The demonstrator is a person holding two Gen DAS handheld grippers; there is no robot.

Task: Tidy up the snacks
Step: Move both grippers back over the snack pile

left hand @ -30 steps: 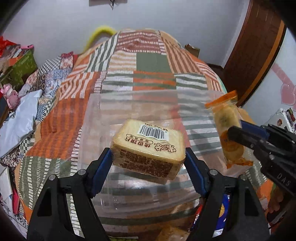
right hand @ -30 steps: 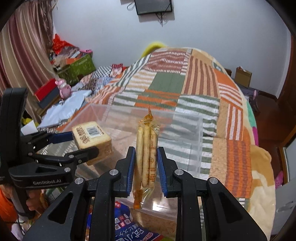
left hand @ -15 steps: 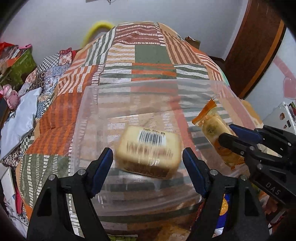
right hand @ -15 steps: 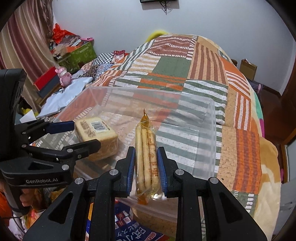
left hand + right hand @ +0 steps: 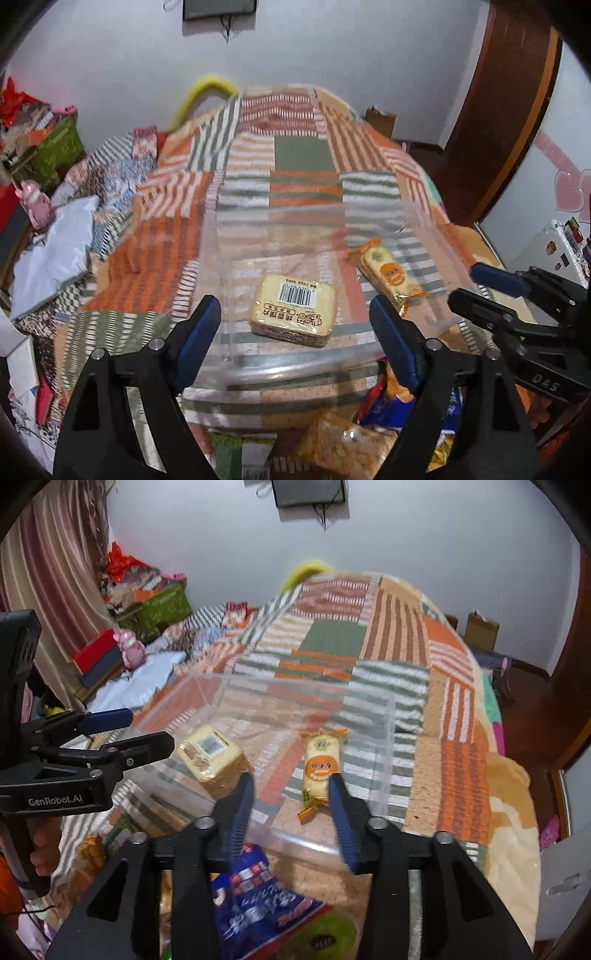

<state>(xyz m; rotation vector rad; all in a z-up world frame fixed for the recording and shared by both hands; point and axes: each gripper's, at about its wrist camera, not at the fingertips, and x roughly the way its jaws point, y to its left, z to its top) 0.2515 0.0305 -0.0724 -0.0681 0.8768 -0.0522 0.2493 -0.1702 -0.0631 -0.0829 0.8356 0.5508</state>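
A clear plastic bin (image 5: 295,365) (image 5: 388,716) sits on the patchwork bed. Inside it lie a square yellow cake pack with a barcode (image 5: 293,315) (image 5: 210,755) on the left and a long orange-ended biscuit pack (image 5: 388,275) (image 5: 322,766) on the right. My left gripper (image 5: 295,325) is open and empty, just above the bin's near rim. My right gripper (image 5: 291,794) is open and empty above the bin's near side, with the biscuit pack beyond its tips. It also shows in the left wrist view (image 5: 476,284).
Loose snack bags lie in front of the bin: a blue bag (image 5: 255,904), a green round pack (image 5: 325,938) and a yellow crisp bag (image 5: 340,443). Clothes and boxes (image 5: 147,602) pile up at the left. A wooden door (image 5: 509,103) stands at the right.
Both grippers opened and drew back. The cake pack dropped from the left gripper and the biscuit pack from the right; both now lie on the bin floor.
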